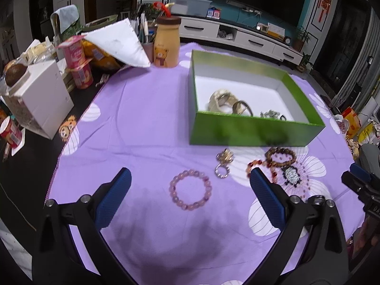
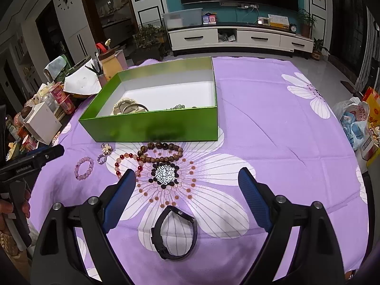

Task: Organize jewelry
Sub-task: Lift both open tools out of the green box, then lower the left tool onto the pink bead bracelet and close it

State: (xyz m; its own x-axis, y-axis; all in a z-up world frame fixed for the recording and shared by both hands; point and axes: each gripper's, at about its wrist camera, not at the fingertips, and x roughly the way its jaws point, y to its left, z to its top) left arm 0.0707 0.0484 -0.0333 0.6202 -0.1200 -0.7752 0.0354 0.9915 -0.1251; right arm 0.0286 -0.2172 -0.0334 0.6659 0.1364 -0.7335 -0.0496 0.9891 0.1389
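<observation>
We had each piece lined up ahead of its own gripper.

Lower centre of the right view, the black watch (image 2: 174,232) lay flat between our released right gripper (image 2: 187,185); the released left gripper (image 1: 190,185) framed the pink bracelet (image 1: 190,189); the green box (image 1: 249,128) sat beyond both.

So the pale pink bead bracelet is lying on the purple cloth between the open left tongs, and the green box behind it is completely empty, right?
Not quite. The green cardboard box is not empty: the left wrist view shows gold-coloured bangles and smaller pieces inside. The rest holds: the pale pink bead bracelet lies on the purple flowered cloth between the open left tongs.
</observation>
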